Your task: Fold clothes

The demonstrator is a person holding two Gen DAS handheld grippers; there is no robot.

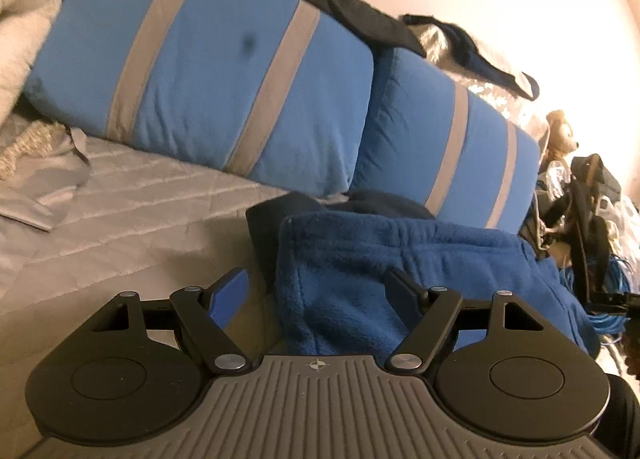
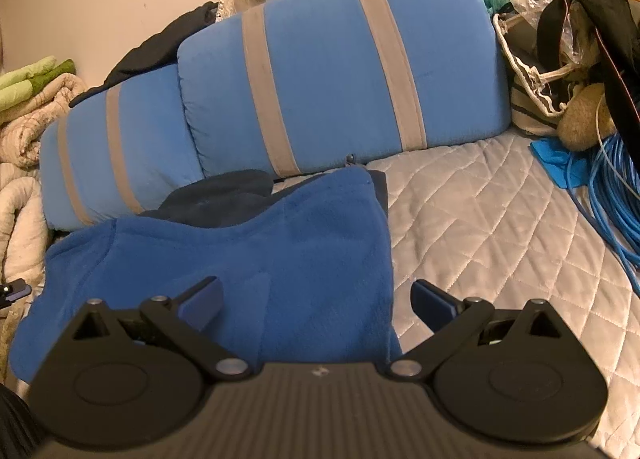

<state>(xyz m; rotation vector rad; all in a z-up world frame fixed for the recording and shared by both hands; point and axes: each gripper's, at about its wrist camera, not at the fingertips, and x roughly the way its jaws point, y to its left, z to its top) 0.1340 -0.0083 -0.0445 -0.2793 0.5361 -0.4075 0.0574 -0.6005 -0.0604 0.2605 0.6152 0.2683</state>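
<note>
Both jaws gape, nothing held: left gripper [image 1: 320,291], right gripper [image 2: 316,301]. The blue fleece [image 2: 248,259] lies bunched on the quilted bed [image 2: 500,219] before the striped pillows [image 2: 332,71]. Looks plush, floppy, light; pinch each side edge.

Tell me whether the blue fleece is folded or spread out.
Folded. The blue fleece lies as a compact doubled layer with straight edges on the bed cover, over a dark garment.
</note>
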